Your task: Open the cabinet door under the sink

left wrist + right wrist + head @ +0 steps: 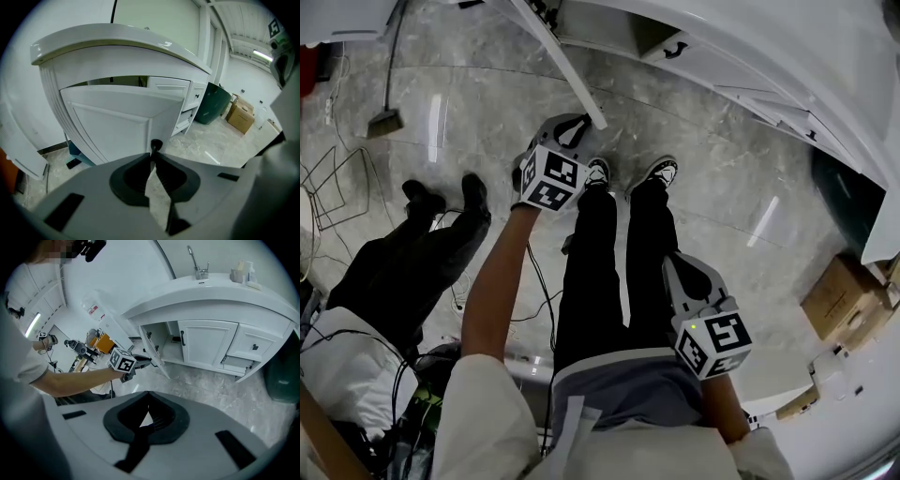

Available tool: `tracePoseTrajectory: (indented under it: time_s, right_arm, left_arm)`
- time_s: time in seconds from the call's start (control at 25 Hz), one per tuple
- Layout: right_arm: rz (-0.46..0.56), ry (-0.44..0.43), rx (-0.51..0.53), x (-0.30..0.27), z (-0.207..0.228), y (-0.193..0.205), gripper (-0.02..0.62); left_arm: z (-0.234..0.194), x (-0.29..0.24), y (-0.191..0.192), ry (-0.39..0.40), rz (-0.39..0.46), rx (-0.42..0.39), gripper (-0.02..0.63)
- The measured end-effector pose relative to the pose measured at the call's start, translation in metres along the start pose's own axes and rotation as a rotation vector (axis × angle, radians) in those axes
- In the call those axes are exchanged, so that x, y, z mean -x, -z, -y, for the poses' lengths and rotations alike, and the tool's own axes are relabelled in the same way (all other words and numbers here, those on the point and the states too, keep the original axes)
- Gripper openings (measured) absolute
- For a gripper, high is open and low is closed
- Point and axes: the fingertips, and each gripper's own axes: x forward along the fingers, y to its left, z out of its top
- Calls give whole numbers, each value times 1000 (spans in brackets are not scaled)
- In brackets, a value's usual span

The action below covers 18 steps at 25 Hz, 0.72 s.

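The white cabinet door (pixel 569 73) under the sink stands swung out from the vanity. It shows as a panelled door (pixel 112 123) in the left gripper view and edge-on as the door (pixel 154 348) in the right gripper view. My left gripper (pixel 584 122) is at its outer edge. Its jaws (pixel 153 156) are shut on the door's black knob (pixel 155 144). My right gripper (pixel 675 264) hangs low beside my right leg, away from the cabinet. It is shut (pixel 147 395) with nothing in it. The sink faucet (pixel 198 267) sits on the countertop above.
A second person (pixel 422 253) stands close at my left, with cables on the floor. A broom (pixel 386 118) lies farther left. A dark green bin (pixel 213 103) and cardboard boxes (pixel 840 296) sit right of the vanity. Drawers (pixel 243 363) on the vanity's right side stand ajar.
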Motion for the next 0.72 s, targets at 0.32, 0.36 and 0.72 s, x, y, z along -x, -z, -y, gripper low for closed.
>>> tracePoseTrajectory:
  time_s: [0.32,0.36,0.72]
  right_arm:
    - [-14,-17,16,-9,-13,2,11]
    - [-16,-17,17,-9,-14,3,11]
    - [-26,-32,41,-18,-27,2,11]
  left_arm:
    - [-14,21,27,-31,-15,6,41]
    - [-14,24,29,-33,-15,8,41]
    - [-33,43,51,-76,-14,39,41]
